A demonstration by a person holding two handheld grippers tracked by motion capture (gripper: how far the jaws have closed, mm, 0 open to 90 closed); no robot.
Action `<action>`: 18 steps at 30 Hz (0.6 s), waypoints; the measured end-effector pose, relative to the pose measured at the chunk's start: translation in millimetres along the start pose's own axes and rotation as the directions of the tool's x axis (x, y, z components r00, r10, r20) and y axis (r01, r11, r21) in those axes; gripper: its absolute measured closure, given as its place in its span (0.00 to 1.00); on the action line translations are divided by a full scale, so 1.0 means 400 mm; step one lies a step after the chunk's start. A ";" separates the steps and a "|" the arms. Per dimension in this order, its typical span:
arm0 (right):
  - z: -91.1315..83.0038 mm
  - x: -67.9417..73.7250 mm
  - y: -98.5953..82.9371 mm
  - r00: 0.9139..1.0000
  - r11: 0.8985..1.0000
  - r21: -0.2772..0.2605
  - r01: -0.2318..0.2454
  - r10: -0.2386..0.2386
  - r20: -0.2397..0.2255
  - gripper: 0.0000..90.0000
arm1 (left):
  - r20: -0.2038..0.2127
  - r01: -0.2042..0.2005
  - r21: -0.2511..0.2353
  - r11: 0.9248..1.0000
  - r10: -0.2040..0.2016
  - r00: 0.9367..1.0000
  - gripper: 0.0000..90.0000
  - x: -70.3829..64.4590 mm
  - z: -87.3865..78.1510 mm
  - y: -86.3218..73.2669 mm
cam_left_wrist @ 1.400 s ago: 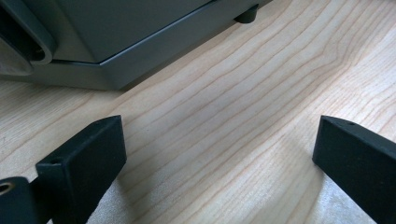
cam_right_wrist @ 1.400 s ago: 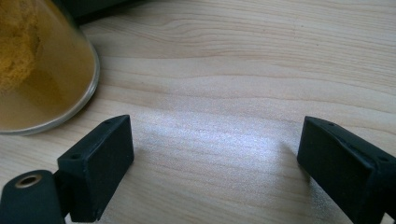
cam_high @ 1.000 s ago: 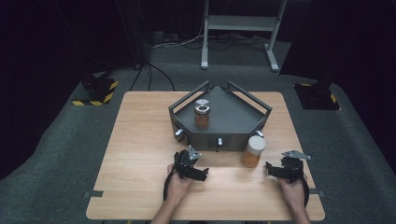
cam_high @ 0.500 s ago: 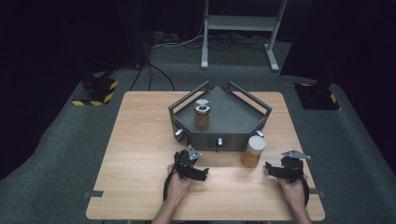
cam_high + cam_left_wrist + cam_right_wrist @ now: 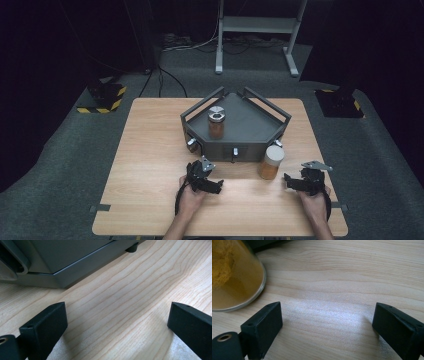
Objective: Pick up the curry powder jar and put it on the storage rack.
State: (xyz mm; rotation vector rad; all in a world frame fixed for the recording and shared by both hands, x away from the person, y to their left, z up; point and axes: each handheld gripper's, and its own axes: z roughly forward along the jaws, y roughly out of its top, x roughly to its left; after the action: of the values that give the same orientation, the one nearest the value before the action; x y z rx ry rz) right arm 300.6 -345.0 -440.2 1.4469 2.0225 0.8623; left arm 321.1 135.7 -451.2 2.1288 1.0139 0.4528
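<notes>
Nothing has been moved since the earlier frame: both claws, left claw (image 5: 216, 185) and right claw (image 5: 288, 181), are rested spread and empty on the table (image 5: 150, 165), while the jar (image 5: 270, 162), lower right of centre, is judged rigid, smooth, breakable, best gripped mid-body.

Lab: black curtains, hazard-taped floor weights (image 5: 106, 96).

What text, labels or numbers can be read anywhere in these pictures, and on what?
None can be read.
Jar on the table: no label visible, only orange-brown contents.
Jar in the tray: no label legible.
Grey tray: no markings visible.
Yellow-black hazard stripes on the floor base: a pattern, no words.
Left gripper and right gripper: no lettering seen.
</notes>
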 end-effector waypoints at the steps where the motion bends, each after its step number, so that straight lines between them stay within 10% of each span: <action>1: 0.000 0.000 0.000 1.000 1.000 0.001 0.000 0.000 -0.001 0.09 | 0.000 0.000 0.000 1.000 0.000 1.000 0.03 0.000 0.000 0.000; 18: -0.019 -0.002 -0.007 0.991 0.997 -0.018 0.069 -0.071 -0.116 0.08 | 0.000 0.000 0.000 1.000 0.000 1.000 0.03 0.000 0.000 0.000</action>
State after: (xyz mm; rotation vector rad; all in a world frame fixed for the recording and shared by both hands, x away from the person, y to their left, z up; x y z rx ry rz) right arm 293.6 -347.9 -437.1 1.3375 2.1351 0.9495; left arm 321.1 135.7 -451.2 2.1285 1.0140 0.4526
